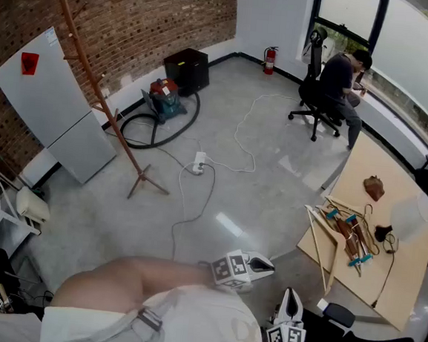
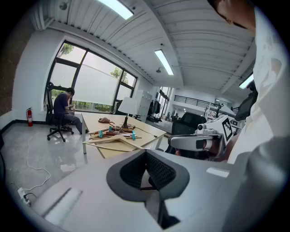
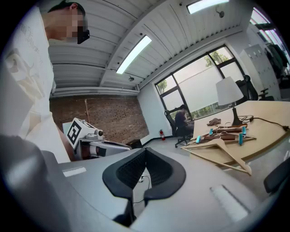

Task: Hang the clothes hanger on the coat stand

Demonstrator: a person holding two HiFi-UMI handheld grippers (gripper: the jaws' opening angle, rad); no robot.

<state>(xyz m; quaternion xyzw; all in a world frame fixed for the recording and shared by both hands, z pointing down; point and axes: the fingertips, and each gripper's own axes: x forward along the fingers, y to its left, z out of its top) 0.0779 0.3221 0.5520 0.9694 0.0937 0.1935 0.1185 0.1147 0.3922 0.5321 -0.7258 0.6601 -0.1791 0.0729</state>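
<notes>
Your left gripper [image 2: 146, 153] is shut: its dark ribbed pads meet at the tips and nothing lies between them. Your right gripper [image 3: 145, 150] is likewise closed tip to tip and holds nothing. You hold both close in front of your body, above the grey floor [image 1: 266, 171], with the left one reaching slightly further forward. Each shows in the other's view.

The pale wooden clothes hanger [image 1: 317, 242] lies flat at the near edge of the light wooden table [image 1: 396, 264], to your right and apart from both grippers. Just beside it on the table lies a bundle of darker wooden hangers with teal clips [image 1: 351, 232].

The tall reddish-brown wooden coat stand [image 1: 122, 125] stands on the floor before the brick wall [image 1: 145, 19], well apart from the table and from you. No hanger can be seen on its pegs. A white panel [image 1: 39, 88] leans against the wall just behind it.

A person [image 1: 340, 79] sits on an office chair by the window.
</notes>
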